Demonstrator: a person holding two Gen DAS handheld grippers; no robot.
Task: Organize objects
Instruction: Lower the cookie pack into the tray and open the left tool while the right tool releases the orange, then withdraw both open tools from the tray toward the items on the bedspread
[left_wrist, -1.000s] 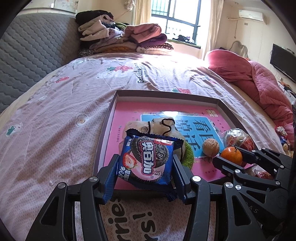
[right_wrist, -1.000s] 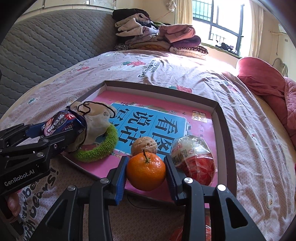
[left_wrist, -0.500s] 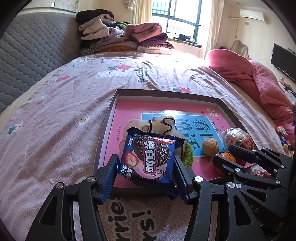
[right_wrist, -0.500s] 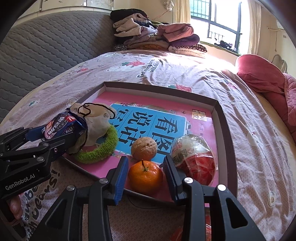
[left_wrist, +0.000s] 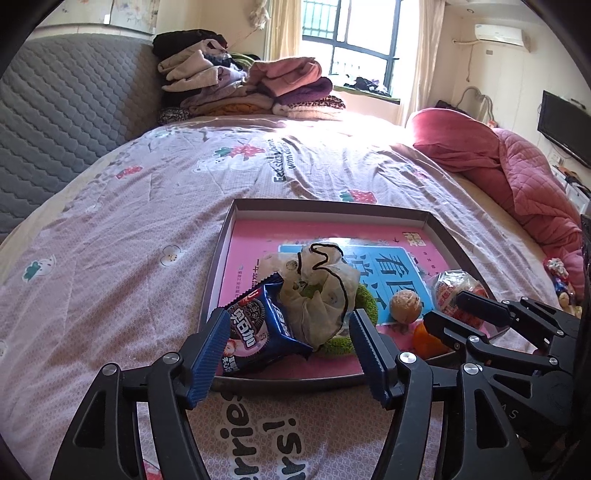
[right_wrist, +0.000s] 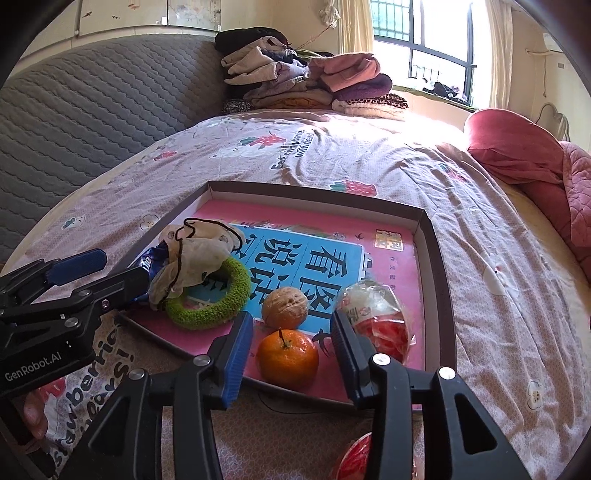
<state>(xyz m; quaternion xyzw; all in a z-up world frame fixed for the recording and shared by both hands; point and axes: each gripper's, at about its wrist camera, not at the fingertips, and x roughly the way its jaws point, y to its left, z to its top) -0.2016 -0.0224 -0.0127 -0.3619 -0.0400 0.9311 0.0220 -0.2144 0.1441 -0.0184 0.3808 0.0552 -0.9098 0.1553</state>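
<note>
A dark-rimmed tray (left_wrist: 221, 254) (right_wrist: 436, 258) lies on the bed with a pink book flat inside it. The blue cookie packet (left_wrist: 255, 328) rests tilted in the tray's near left corner, leaning on a cream cloth pouch (left_wrist: 321, 291) (right_wrist: 192, 262). My left gripper (left_wrist: 288, 321) (right_wrist: 74, 273) straddles the packet, its jaws opening and the right pad well clear of it. The orange (right_wrist: 288, 356) (left_wrist: 424, 338) sits on the tray floor between the fingers of my right gripper (right_wrist: 291, 321) (left_wrist: 461, 314). Those jaws are opening too, with a gap on each side.
Also in the tray are a green fuzzy ring (right_wrist: 218, 299), a walnut (right_wrist: 284, 308) (left_wrist: 405, 305) and a red-and-white snack bag (right_wrist: 376, 317). Folded clothes (left_wrist: 240, 85) pile up at the bed's far end. A pink quilt (left_wrist: 517, 184) lies right, a grey padded headboard (right_wrist: 74, 122) left.
The left jaws widened and let go of the cookie packet, which tipped down to the left into the tray. The right gripper set the orange down in the tray and its jaws parted.
</note>
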